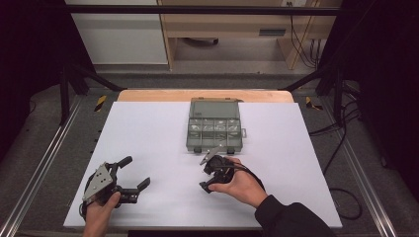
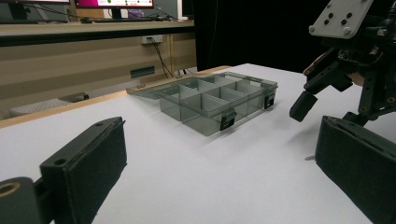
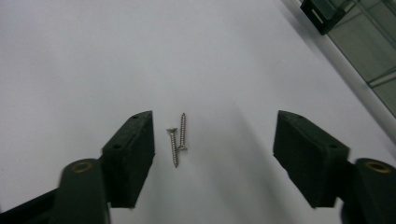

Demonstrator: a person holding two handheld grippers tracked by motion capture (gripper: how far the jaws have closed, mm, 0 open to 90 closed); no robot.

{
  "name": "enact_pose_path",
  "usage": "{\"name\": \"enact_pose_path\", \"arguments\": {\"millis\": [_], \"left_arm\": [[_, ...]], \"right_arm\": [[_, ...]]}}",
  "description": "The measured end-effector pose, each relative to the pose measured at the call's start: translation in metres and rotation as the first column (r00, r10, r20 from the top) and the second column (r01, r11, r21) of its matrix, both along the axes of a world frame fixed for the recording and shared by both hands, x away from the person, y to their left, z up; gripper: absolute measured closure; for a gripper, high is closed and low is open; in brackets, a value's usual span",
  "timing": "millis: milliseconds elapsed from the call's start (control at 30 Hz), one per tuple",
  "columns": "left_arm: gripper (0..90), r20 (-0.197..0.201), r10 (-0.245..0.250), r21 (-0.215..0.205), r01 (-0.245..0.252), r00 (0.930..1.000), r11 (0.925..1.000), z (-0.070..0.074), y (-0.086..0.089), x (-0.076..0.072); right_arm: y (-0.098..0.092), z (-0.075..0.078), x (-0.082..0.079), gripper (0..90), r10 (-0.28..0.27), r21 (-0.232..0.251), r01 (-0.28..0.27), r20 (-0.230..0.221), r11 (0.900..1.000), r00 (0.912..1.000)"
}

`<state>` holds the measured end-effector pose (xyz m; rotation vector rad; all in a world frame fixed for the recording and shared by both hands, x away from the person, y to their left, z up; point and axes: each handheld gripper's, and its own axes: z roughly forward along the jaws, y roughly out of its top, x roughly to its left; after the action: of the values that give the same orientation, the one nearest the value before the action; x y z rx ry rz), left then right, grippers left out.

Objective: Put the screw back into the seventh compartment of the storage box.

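Where the bench carries a white sheet, no brand, label or readable writing appears on any item; the lit screens at the top edge of the left gripper view are cut off and illegible. The compartment box, of translucent grey plastic, lies open near the far middle of the bench, its lid folded flat behind it and two dark latches on its front wall. Internal dividers split it into small cells; in the left gripper view the cells look bare, though the high view is too coarse to confirm their contents. Two screws lie side by side on the white sheet, just in front of the box, one pointing away from the camera and the other toward it, touching or nearly so. The right tongs point down over them with the jaws spread, one jaw just beside the screws and the other well apart; neither pad presses on them. In the high view the right tongs are partly covered by the hand holding them, and the screws cannot be made out there. The left tongs rest near the left front corner of the bench, jaws spread wide with nothing between them. In the left gripper view both pads are cut off by the lower frame edge.
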<state>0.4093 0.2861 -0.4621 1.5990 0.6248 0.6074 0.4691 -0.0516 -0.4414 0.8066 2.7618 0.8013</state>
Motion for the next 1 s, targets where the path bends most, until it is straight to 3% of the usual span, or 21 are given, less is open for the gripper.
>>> {"name": "enact_pose_path", "arguments": {"millis": [200,333,433,800,1000], "left_arm": [[1.9,-0.002,0.003,0.004,-0.003,1.0,1.0,0.0,0.0,0.0],[1.9,-0.002,0.002,0.009,-0.002,1.0,1.0,0.0,0.0,0.0],[1.9,-0.002,0.002,0.01,-0.002,1.0,1.0,0.0,0.0,0.0],[1.9,-0.004,0.001,0.018,-0.001,1.0,0.9998,0.0,0.0,0.0],[1.9,-0.006,0.002,0.021,-0.002,1.0,0.9998,0.0,0.0,0.0]], "right_arm": [[0.002,0.004,-0.001,50.1,0.018,0.01,-0.018,-0.013,1.0,0.9997],[0.002,0.006,0.001,54.9,0.023,0.011,-0.022,-0.012,1.0,0.9997],[0.005,0.007,0.001,60.8,-0.01,0.0,0.01,-0.033,1.0,0.9994],[0.009,-0.002,0.004,68.4,-0.013,-0.049,0.01,-0.06,0.999,0.9981],[0.012,-0.005,0.003,72.7,-0.016,-0.041,0.012,-0.089,0.999,0.9959]]}}
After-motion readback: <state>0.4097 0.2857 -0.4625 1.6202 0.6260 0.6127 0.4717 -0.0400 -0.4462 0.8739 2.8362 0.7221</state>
